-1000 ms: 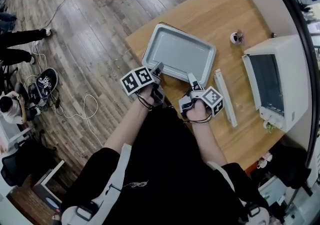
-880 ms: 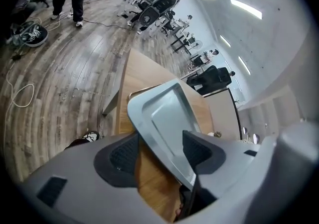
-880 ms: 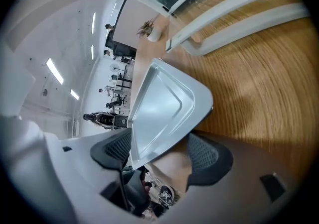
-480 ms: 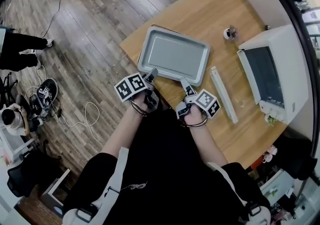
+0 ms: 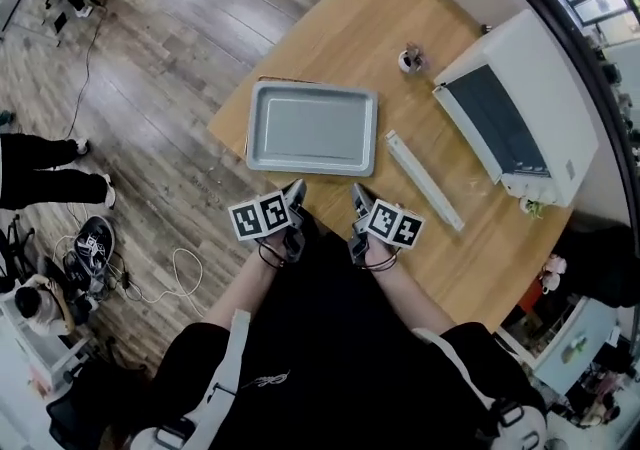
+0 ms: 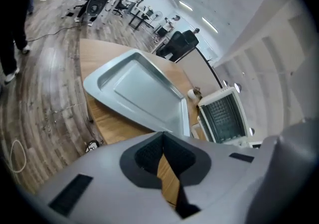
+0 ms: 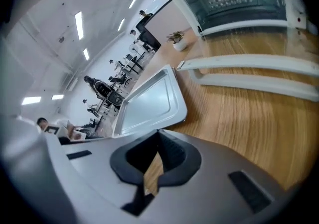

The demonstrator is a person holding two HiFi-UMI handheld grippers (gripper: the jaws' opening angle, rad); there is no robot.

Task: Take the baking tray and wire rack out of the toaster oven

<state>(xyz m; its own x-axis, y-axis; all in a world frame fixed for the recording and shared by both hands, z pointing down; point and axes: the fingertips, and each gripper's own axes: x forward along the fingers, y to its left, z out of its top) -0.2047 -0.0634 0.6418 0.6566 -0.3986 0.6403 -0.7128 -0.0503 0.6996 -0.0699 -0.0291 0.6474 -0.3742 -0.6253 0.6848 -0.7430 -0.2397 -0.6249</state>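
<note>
Right, the baking tray (image 5: 312,128) is out of the oven and lying flat, open side up and empty, on the wooden table (image 5: 330,28) near its left end. Just beside the tray's right end sits a long white strip (image 5: 424,180), set at an angle. Beyond that, well apart from the tray, stands the white toaster oven (image 5: 510,113), with a grid pattern showing in its dark front. A small potted plant (image 5: 409,60) sits near the oven's far corner. Both tools are at the tray's near rim, just short of it. The left gripper (image 5: 296,190) has just clapped its jaws together on nothing, and the right gripper (image 5: 358,194) has done the same, pads meeting over bare wood. Cables (image 5: 175,268) trail across the plank floor (image 5: 150,58).
</note>
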